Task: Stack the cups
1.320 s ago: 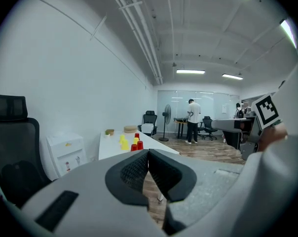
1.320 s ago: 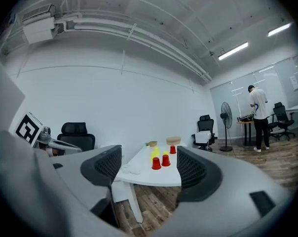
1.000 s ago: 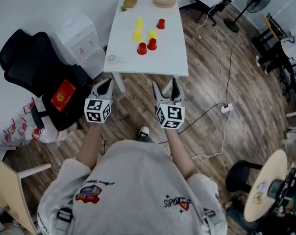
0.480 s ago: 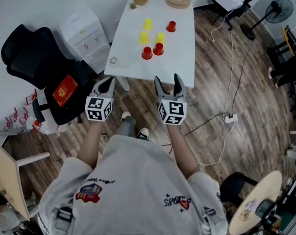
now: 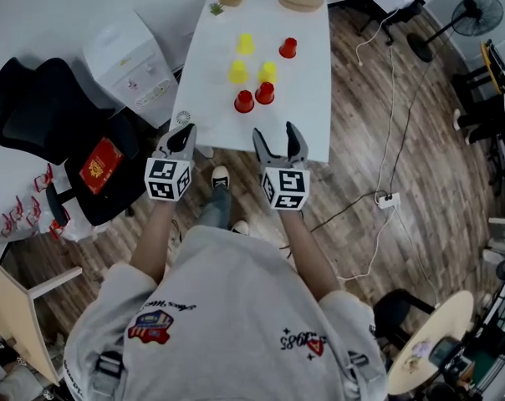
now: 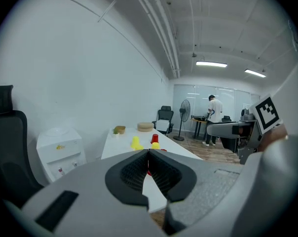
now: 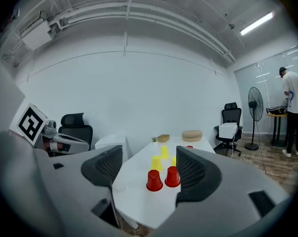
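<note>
At the desk's (image 5: 211, 73) near edge the two claws now meet the white top in the head view, where a second ago they were short of it. The person has walked up, and the cups have come within reach. The left claw (image 5: 183, 134) is pinched together with nothing in it; its own view shows it closed tip to tip. The right claw (image 5: 275, 132) stands wide and empty, and its view frames the two nearest red cups (image 7: 154, 180) between the jaws, well ahead of them.

The cups themselves have not moved. Six sit rim-down and apart on the desk. The two red cups are side by side nearest the person, almost touching, with two yellow cups (image 5: 238, 72) behind them. A far yellow cup (image 5: 246, 43) and a far red cup (image 5: 288, 48) stand farther back. None is on another, so stacking has not begun.

The approach looks about done, and I judge a first grasp comes next. The wide right claw is lined up for the near red pair, while the left claw would need to open before taking anything. Those reds sit so close that closing on one may nudge its neighbour.
</note>
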Tool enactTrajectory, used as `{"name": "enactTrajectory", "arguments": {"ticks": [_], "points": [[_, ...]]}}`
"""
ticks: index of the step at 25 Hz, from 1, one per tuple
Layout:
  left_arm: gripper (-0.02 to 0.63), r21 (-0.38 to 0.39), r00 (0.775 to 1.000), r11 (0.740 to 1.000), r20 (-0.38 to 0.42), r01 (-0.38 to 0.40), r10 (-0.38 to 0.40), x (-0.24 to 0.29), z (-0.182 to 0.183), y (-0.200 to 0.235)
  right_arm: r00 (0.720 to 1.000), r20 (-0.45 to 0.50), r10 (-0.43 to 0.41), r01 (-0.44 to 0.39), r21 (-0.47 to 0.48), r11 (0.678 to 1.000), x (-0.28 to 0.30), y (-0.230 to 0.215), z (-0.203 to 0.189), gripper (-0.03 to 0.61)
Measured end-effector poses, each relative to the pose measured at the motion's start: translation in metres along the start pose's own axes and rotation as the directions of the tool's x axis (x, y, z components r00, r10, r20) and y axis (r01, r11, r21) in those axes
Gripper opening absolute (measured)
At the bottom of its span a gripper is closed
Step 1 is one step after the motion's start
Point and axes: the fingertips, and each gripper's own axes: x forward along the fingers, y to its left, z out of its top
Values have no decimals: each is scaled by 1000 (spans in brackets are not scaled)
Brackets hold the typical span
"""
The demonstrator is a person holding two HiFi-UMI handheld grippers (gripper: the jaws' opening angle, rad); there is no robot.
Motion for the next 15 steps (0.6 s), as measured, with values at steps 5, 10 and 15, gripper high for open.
{"name": "enactTrajectory", "arguments": {"ticks": [5,10,15], "points": [[6,-18,1000,1000,-7,15,-16,47,13,42,998,-59,6,-7,-18,1000,66,1,-6,328],[6,-37,1000,999,-9,17,-18,85,31,95,984,-178,13,-20,-37,999,128,5,-33,315],[6,-40,999,999,-22,30,-30,116,38,136,932,-362,22,-36,-32,999,175,9,-96,316]]}}
